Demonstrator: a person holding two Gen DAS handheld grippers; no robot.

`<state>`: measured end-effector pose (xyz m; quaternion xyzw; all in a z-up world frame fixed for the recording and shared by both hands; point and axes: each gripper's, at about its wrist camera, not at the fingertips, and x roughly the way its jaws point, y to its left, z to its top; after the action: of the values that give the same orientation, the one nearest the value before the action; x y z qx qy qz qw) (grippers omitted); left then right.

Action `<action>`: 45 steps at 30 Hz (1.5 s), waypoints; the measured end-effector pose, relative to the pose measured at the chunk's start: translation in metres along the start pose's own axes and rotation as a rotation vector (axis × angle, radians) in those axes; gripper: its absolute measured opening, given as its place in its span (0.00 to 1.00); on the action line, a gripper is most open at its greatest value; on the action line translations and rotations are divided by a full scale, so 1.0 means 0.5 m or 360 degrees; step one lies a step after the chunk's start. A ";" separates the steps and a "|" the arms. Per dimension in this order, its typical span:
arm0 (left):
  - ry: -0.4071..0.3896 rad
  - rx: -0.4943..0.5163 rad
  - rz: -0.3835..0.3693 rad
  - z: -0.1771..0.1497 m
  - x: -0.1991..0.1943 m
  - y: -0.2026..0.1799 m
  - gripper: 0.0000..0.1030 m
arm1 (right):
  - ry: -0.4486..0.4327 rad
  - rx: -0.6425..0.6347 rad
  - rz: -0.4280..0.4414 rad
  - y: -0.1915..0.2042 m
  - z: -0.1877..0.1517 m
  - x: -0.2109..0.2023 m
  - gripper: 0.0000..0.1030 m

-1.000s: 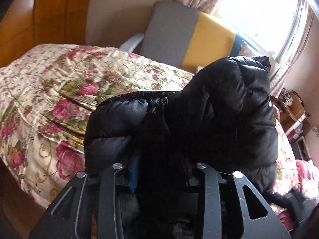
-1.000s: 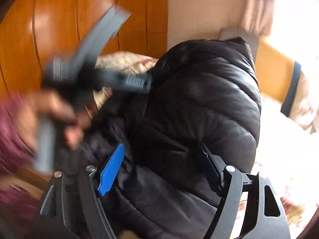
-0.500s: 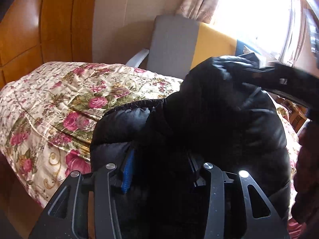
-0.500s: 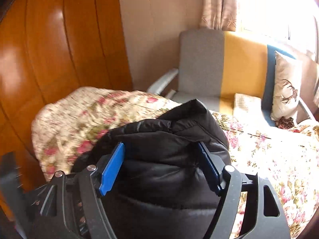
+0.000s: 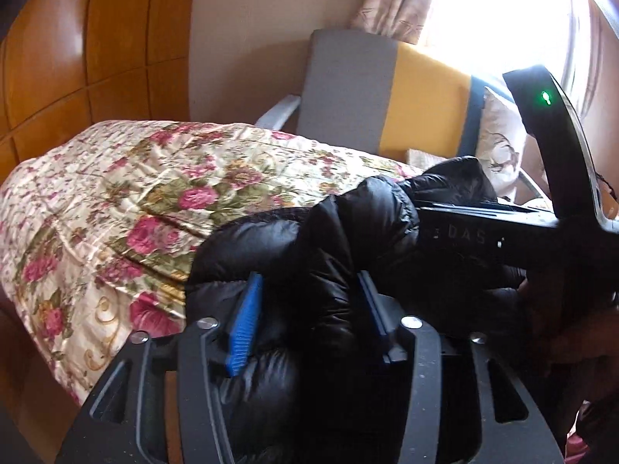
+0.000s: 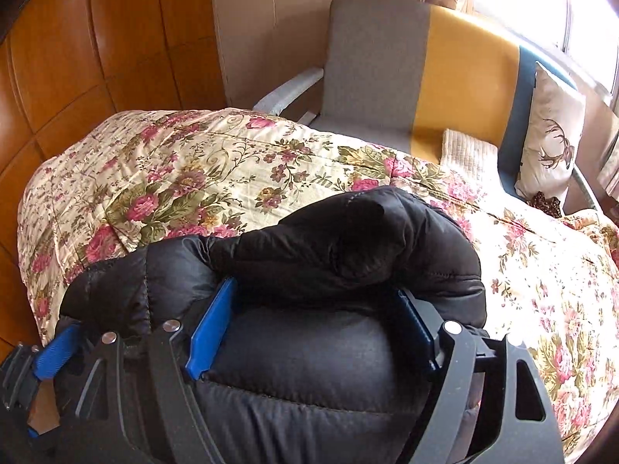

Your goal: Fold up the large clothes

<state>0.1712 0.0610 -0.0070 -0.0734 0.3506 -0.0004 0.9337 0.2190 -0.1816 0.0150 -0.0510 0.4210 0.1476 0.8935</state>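
A puffy black quilted jacket lies bunched in a soft heap on the bed with the shiny flowered quilt. The quilt is cream with pink roses and green leaves, and it has little wrinkles and stitched lines. The jacket is smooth and a bit glossy, sewn into fat pillow-like rows. One rounded end of it sticks up like a bump, with a dark hollow in it.

The left gripper is black hard plastic with flat blue ribbed pads. A thick fold of the jacket sits between its two fingers, which are opening, and the pads look close to the fold on both sides. I cannot tell if they press on it.

The right gripper has the same blue pads. Its fingers are set wide and are opening too, with a big fat roll of the jacket filling the gap between them and touching both pads.

Behind the bed stands an armchair with grey, yellow and blue cloth panels. A cream pillow with a deer picture leans in it. Left of the bed is a shiny orange-brown wooden wall
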 end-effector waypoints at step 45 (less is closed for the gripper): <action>0.0104 0.0118 0.0002 -0.046 0.004 0.038 0.91 | 0.0068 0.0677 0.0926 -0.238 -0.245 -0.093 0.98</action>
<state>0.1570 0.0764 -0.0281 -0.0385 0.3806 -0.0152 0.9238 0.1373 -0.3315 -0.0316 0.2549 0.4579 0.3038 0.7957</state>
